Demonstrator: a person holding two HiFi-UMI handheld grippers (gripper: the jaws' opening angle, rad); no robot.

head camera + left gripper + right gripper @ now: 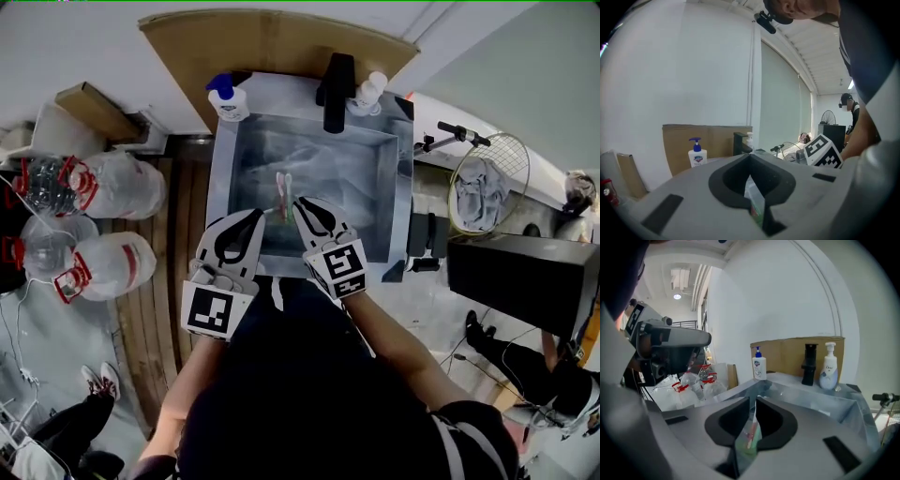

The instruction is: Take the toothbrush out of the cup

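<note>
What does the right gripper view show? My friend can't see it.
The grey right gripper is shut on a thin clear plastic piece with pink and green showing in it. Behind it lies a shiny steel sink with a black tap, a white soap bottle with a blue pump and a white pump bottle, backed by brown cardboard.

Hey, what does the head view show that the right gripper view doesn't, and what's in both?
Only the head view: the left gripper and right gripper side by side from above, a racket and wooden planks. Only the right gripper view: its tongs pressed together on a clear item with pink and green inside, and a ceiling light. Both: the sink, black tap, blue-pump soap bottle and white pump bottle.
</note>
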